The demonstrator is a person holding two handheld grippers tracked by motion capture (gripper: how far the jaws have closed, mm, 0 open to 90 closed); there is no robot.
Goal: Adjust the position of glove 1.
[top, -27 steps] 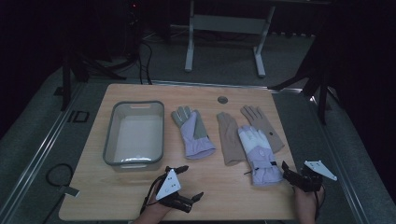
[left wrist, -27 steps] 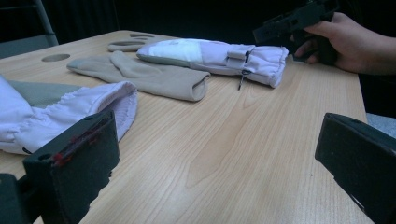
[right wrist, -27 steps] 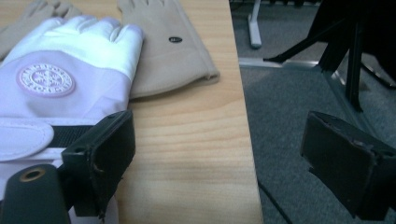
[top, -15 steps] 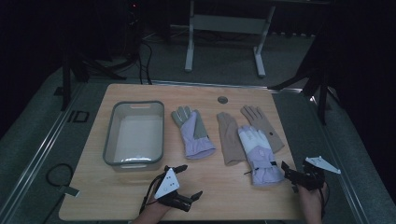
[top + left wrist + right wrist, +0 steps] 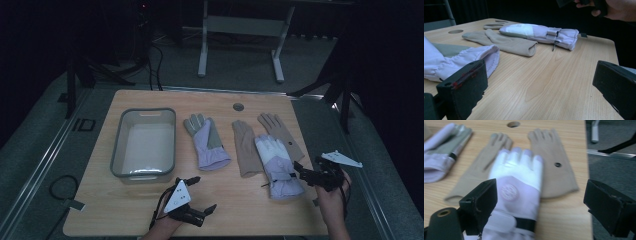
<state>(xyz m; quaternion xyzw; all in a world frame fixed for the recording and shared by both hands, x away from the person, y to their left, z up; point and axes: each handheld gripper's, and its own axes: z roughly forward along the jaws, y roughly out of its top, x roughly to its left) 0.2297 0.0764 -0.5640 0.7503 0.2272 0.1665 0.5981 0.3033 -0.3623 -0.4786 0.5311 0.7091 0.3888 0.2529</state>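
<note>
Here's the lavender-and-white ski glove (image 5: 276, 167), lying flat at the right of the bench (image 5: 240, 215), fingers pointing away from the person, cuff toward the near edge. It lies over two tan knit gloves (image 5: 260, 140): one (image 5: 244, 147) peeks out on its left, the other (image 5: 280, 132) on its right, and that one carries a small dark dot.

Right beside the cuff hovers the right gripper (image 5: 306, 172), held in the person's right hand (image 5: 332, 202). Its jaws stand wide apart and grip nothing. In the right gripper view the glove (image 5: 517, 192) sits straight ahead between them, its round badge and black wrist strap close to the left jaw; whether that jaw touches the fabric, I can't tell.

Over to the left gripper (image 5: 202, 192), low at the near edge of the bench in the left hand (image 5: 167, 217). Jaws wide apart here too, nothing between them but bare wood. In its own view a second lavender ski glove (image 5: 461, 61) lies just beside one jaw, cuff opening facing the camera. From above, that glove (image 5: 206, 142) rests mid-bench, and left of it stands a clear grey-rimmed plastic tub (image 5: 145, 145).
</note>
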